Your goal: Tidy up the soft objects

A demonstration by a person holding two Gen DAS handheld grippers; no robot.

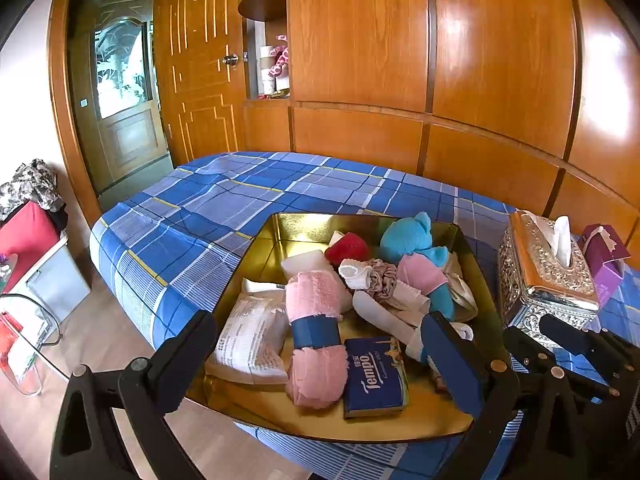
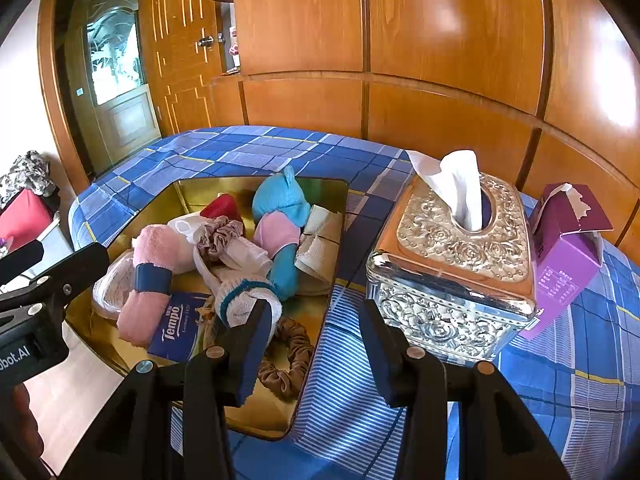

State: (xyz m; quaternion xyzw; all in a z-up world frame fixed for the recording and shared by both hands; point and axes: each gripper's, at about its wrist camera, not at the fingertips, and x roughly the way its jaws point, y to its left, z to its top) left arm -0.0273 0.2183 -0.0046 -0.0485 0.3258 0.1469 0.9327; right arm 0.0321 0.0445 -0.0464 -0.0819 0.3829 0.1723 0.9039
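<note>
A gold tin tray [image 1: 288,236] lies on the blue plaid bed and holds several soft things. Among them are a pink rolled towel [image 1: 316,340] with a blue band, a Tempo tissue pack [image 1: 374,376], a blue plush toy [image 1: 408,236], a white sock [image 2: 244,300] and a brown scrunchie [image 2: 288,360]. My left gripper [image 1: 324,356] hovers over the tray's near side, open wide, touching nothing. My right gripper [image 2: 316,344] stands open over the tray's near right corner, nothing between its pads. Its left fingertip [image 2: 256,340] is just in front of the sock.
An ornate silver tissue box [image 2: 452,256] stands on the bed right of the tray, with a purple carton [image 2: 568,248] beyond it. Wooden wardrobe panels back the bed. The floor, a red bag [image 1: 24,236] and clutter lie to the left.
</note>
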